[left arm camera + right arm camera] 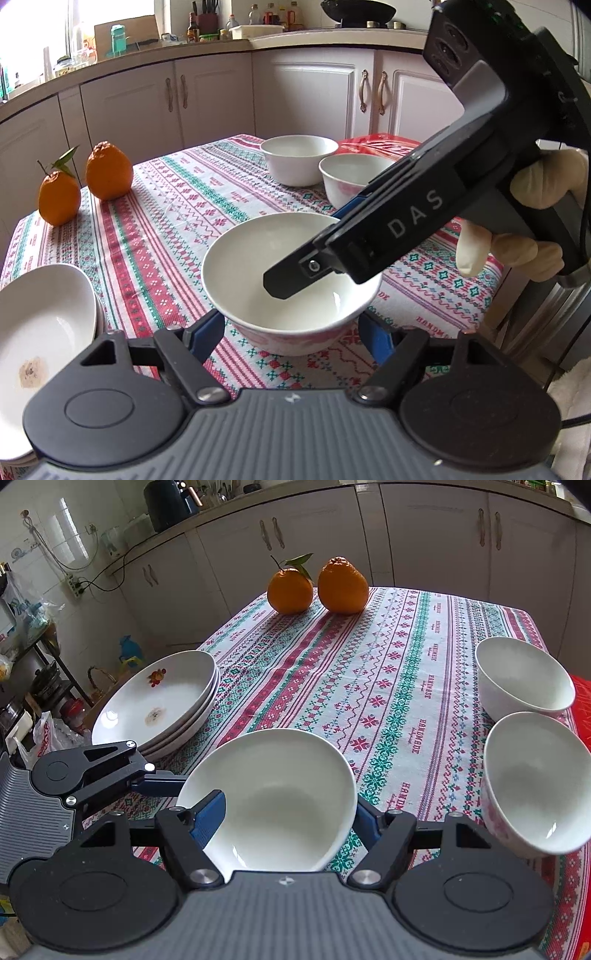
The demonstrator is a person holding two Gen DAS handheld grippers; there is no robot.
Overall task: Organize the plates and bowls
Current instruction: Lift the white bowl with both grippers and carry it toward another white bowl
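A white bowl (pixel 288 280) with a pink pattern sits on the patterned tablecloth between the open blue fingers of my left gripper (pixel 291 334). My right gripper (pixel 284 818) is open around the same bowl (pixel 273 805), one finger inside the rim, one outside; it also shows in the left wrist view (pixel 291 273). Two more white bowls (pixel 299 157) (pixel 351 177) stand behind; in the right wrist view they are at right (pixel 524 679) (pixel 535 779). A stack of white plates (pixel 162 698) (pixel 40 325) lies at the table's left edge.
Two oranges (pixel 317 585) (pixel 85 181) sit at the far corner of the table (pixel 399 672). A red cloth (pixel 376 144) lies beyond the bowls. Kitchen cabinets (pixel 303 92) surround the table. My left gripper also shows at left in the right wrist view (pixel 159 786).
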